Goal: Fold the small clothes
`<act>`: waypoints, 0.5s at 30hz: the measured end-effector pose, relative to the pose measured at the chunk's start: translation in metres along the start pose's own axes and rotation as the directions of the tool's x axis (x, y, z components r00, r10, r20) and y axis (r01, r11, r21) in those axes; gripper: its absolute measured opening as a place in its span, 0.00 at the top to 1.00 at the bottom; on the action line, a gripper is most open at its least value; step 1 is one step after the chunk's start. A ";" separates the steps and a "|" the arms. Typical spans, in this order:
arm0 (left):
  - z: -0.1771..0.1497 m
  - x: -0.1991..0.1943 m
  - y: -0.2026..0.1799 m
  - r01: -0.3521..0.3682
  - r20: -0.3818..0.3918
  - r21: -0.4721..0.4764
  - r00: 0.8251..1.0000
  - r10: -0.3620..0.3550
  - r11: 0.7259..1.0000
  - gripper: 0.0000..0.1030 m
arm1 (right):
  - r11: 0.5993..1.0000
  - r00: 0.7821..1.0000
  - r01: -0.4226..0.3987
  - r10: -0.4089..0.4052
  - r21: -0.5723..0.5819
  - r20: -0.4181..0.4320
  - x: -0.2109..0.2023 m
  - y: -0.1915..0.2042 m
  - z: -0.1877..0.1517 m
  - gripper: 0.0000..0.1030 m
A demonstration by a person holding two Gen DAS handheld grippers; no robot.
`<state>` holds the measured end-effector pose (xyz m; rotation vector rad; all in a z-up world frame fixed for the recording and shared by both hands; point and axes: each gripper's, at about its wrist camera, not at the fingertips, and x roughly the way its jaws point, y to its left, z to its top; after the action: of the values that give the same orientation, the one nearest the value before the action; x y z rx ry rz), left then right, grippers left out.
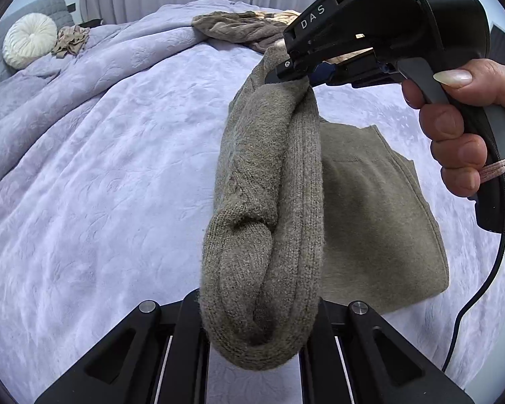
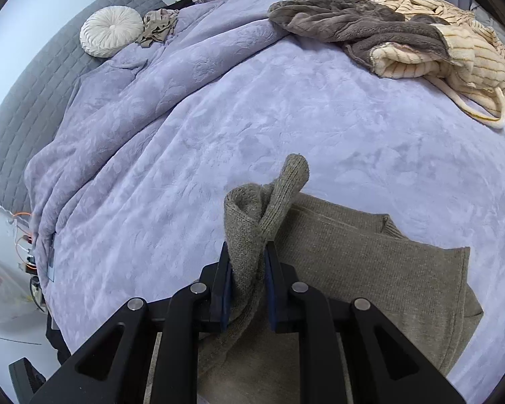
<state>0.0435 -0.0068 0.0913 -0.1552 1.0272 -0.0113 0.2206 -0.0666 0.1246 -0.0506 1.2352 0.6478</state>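
Observation:
A taupe knit sweater (image 1: 380, 219) lies partly flat on the lavender bedspread (image 1: 101, 168). One rolled length of it (image 1: 269, 202) is lifted off the bed and stretched between both grippers. My left gripper (image 1: 256, 336), at the bottom of the left wrist view, is shut on its lower end. My right gripper (image 1: 281, 75), held by a hand (image 1: 461, 134), is shut on the upper end. In the right wrist view the right gripper (image 2: 249, 269) pinches the bunched knit (image 2: 252, 215) between its blue pads, and the flat part of the sweater (image 2: 370, 269) lies beneath.
A heap of brown and cream striped clothes (image 2: 404, 33) lies at the far side of the bed. A round white cushion (image 2: 111, 30) and a small crumpled beige garment (image 2: 158, 27) rest by the grey headboard (image 2: 33, 101). The bed's edge (image 2: 47, 252) drops off at the left.

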 end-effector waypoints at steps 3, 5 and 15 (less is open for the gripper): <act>0.002 0.002 -0.014 -0.035 -0.005 0.031 0.999 0.036 0.999 0.90 | 1.000 1.000 -0.010 0.010 0.002 0.004 -0.007 -0.012 -0.004 0.82; 0.001 0.002 -0.030 -0.069 -0.007 0.067 0.998 0.069 0.995 0.90 | 1.000 1.000 -0.013 0.013 -0.009 0.003 -0.010 -0.019 -0.005 0.82; -0.008 0.017 -0.115 -0.128 -0.033 0.210 0.990 0.138 0.969 0.90 | 0.996 1.000 -0.016 0.015 -0.088 -0.013 -0.030 -0.060 -0.015 0.82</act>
<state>0.0527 -0.1232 0.0880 0.1050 1.0749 -0.0003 0.2315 -0.1347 0.1274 -0.1192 1.2199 0.7160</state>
